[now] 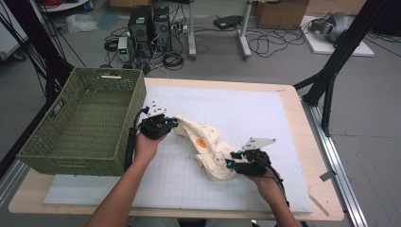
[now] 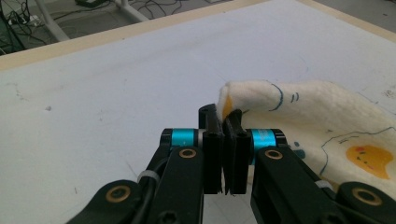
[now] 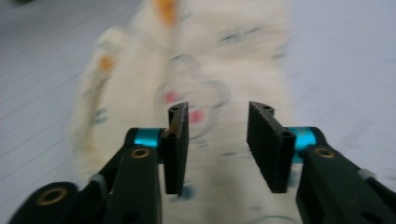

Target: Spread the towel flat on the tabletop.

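Cream fleecy cloth with orange and blue prints (image 1: pixel 208 146), rumpled: my left gripper (image 2: pixel 225 122) clamps its corner; my right gripper (image 3: pixel 218 123), jaws apart, seemingly above it.

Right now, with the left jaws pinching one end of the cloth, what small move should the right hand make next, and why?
Probably close the right gripper on the cloth. Its jaws stand apart with the fabric just beyond them, while the left gripper is already clamped on the far edge. A second grip would likely let both hands lift it.
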Action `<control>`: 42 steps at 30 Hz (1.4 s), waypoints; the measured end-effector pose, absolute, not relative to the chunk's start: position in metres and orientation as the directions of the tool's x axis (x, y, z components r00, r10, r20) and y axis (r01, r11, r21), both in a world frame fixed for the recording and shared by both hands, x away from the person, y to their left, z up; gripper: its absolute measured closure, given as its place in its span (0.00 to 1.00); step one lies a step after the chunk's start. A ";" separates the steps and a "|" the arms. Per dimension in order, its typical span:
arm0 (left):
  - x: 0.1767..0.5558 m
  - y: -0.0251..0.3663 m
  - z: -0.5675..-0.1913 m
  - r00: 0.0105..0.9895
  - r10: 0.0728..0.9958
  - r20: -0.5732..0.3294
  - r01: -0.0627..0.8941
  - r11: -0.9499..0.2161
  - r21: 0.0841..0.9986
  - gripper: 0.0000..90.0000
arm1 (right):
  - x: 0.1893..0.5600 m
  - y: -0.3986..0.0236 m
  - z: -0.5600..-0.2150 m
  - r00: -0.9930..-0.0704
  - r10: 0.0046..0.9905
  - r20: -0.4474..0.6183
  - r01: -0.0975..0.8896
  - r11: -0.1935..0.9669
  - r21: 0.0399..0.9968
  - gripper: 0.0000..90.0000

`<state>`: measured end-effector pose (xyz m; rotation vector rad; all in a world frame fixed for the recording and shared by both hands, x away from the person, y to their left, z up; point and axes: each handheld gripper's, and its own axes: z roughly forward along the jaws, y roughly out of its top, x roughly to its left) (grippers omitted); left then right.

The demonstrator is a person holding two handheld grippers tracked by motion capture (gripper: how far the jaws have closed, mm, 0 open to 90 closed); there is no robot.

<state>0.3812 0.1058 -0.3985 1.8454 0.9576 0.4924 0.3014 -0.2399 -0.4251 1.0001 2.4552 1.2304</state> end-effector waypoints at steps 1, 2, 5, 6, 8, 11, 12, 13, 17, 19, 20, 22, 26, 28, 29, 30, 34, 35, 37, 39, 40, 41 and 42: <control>0.381 0.105 -0.399 0.610 0.789 -0.074 0.397 -0.223 0.890 0.97 | 0.303 -0.245 -0.423 -0.713 0.696 0.084 0.475 0.392 0.788 0.64; 0.381 0.105 -0.399 0.611 0.788 -0.073 0.395 -0.224 0.891 0.97 | 0.305 -0.249 -0.423 -0.681 0.730 0.059 0.476 0.380 0.793 0.61; 0.382 0.103 -0.400 0.617 0.783 -0.080 0.396 -0.221 0.891 0.97 | 0.314 -0.252 -0.430 -0.638 0.770 0.014 0.517 0.415 0.748 0.61; 0.382 0.102 -0.400 0.616 0.783 -0.082 0.396 -0.218 0.892 0.97 | 0.315 -0.249 -0.435 -0.640 0.768 0.005 0.527 0.434 0.731 0.61; 0.383 0.101 -0.401 0.613 0.785 -0.092 0.395 -0.204 0.896 0.97 | 0.318 -0.244 -0.442 -0.657 0.754 -0.009 0.534 0.474 0.700 0.64; 0.385 0.099 -0.401 0.618 0.780 -0.101 0.400 -0.201 0.894 0.96 | 0.319 -0.246 -0.442 -0.676 0.736 0.024 0.531 0.465 0.708 0.92; 0.385 0.097 -0.401 0.618 0.779 -0.104 0.401 -0.199 0.894 0.96 | 0.318 -0.247 -0.441 -0.678 0.735 0.027 0.535 0.468 0.703 0.95; 0.386 0.095 -0.402 0.618 0.778 -0.110 0.405 -0.196 0.893 0.96 | 0.318 -0.248 -0.440 -0.672 0.741 0.014 0.536 0.473 0.699 0.96; 0.387 0.086 -0.408 0.626 0.770 -0.121 0.419 -0.202 0.885 0.96 | 0.317 -0.263 -0.435 -0.600 0.799 -0.050 0.547 0.454 0.704 0.96; 0.388 0.081 -0.410 0.627 0.767 -0.133 0.424 -0.194 0.885 0.95 | 0.316 -0.276 -0.431 -0.557 0.829 -0.057 0.548 0.418 0.725 0.96; 0.389 0.080 -0.412 0.629 0.766 -0.134 0.426 -0.195 0.883 0.92 | 0.315 -0.283 -0.429 -0.532 0.844 -0.073 0.549 0.409 0.729 0.96; 0.389 0.075 -0.414 0.625 0.768 -0.139 0.432 -0.192 0.881 0.78 | 0.314 -0.294 -0.426 -0.476 0.870 -0.128 0.557 0.411 0.722 0.96; 0.388 0.071 -0.415 0.616 0.772 -0.156 0.442 -0.176 0.879 0.56 | 0.314 -0.315 -0.430 -0.347 0.915 -0.205 0.607 0.386 0.695 0.96; 0.386 0.071 -0.413 0.622 0.769 -0.147 0.433 -0.181 0.883 0.52 | 0.314 -0.321 -0.432 -0.326 0.927 -0.187 0.627 0.360 0.691 0.94; 0.384 0.072 -0.411 0.629 0.764 -0.145 0.429 -0.185 0.884 0.51 | 0.313 -0.322 -0.433 -0.329 0.928 -0.175 0.618 0.352 0.703 0.90; 0.381 0.074 -0.410 0.637 0.758 -0.140 0.420 -0.190 0.887 0.51 | 0.313 -0.322 -0.432 -0.342 0.925 -0.163 0.599 0.349 0.721 0.84; 0.369 0.074 -0.412 0.686 0.714 -0.142 0.411 -0.218 0.885 0.53 | 0.309 -0.317 -0.426 -0.402 0.909 -0.106 0.508 0.318 0.800 0.67; 0.366 0.071 -0.414 0.707 0.693 -0.140 0.416 -0.247 0.875 0.53 | 0.309 -0.317 -0.426 -0.416 0.904 -0.101 0.485 0.315 0.816 0.61; 0.359 0.064 -0.419 0.737 0.661 -0.141 0.403 -0.262 0.877 0.56 | 0.308 -0.315 -0.425 -0.435 0.898 -0.072 0.467 0.293 0.834 0.57; 0.355 0.057 -0.424 0.756 0.636 -0.154 0.413 -0.281 0.866 0.58 | 0.309 -0.315 -0.425 -0.442 0.896 -0.041 0.467 0.269 0.842 0.54; 0.353 0.053 -0.427 0.764 0.625 -0.161 0.418 -0.290 0.861 0.58 | 0.310 -0.315 -0.426 -0.450 0.893 -0.009 0.477 0.250 0.843 0.54; 0.352 0.048 -0.429 0.773 0.612 -0.165 0.421 -0.302 0.855 0.58 | 0.311 -0.316 -0.427 -0.458 0.889 0.017 0.484 0.234 0.843 0.54; 0.350 0.043 -0.432 0.781 0.600 -0.173 0.424 -0.307 0.852 0.58 | 0.311 -0.317 -0.427 -0.454 0.890 0.031 0.493 0.223 0.841 0.52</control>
